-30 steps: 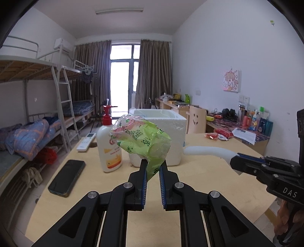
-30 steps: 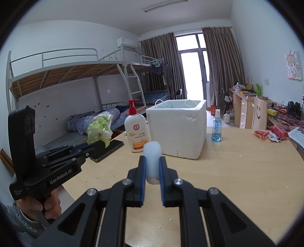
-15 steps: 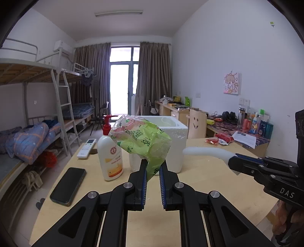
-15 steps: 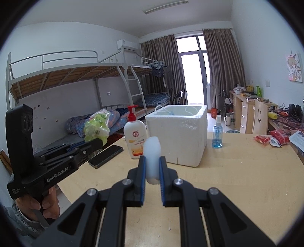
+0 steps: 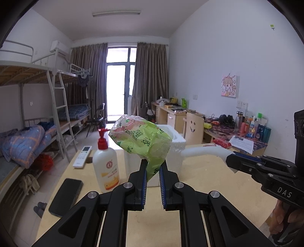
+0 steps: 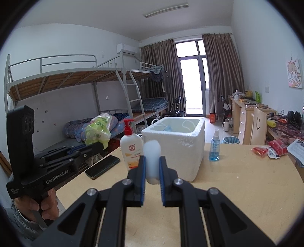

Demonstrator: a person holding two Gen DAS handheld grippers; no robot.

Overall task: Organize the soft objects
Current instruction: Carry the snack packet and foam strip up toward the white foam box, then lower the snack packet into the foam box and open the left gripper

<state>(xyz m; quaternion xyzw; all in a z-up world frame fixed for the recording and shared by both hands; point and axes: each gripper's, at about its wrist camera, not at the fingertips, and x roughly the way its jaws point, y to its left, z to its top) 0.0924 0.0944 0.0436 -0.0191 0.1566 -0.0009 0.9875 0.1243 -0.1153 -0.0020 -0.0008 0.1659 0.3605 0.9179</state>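
The left hand-held gripper (image 5: 152, 167) clamped a green plastic bag (image 5: 141, 140); the right hand-held gripper (image 6: 152, 167) clamped a white foam tube (image 6: 152, 157), foam box (image 6: 182, 144) at one o'clock on the surface (image 6: 247, 180).

Daylight pours in through the glass door (image 5: 121, 83) at the far end of the room, which is blown out to near white in both views. The ceiling lamp (image 6: 166, 10) looks unlit. The room is evenly bright, with soft, weak shadows on the table (image 6: 247, 180). Both pictures bend strongly at the edges, with black corners. The white foam piece (image 6: 152, 161) at the centre of the right view is blurred, too close for focus.
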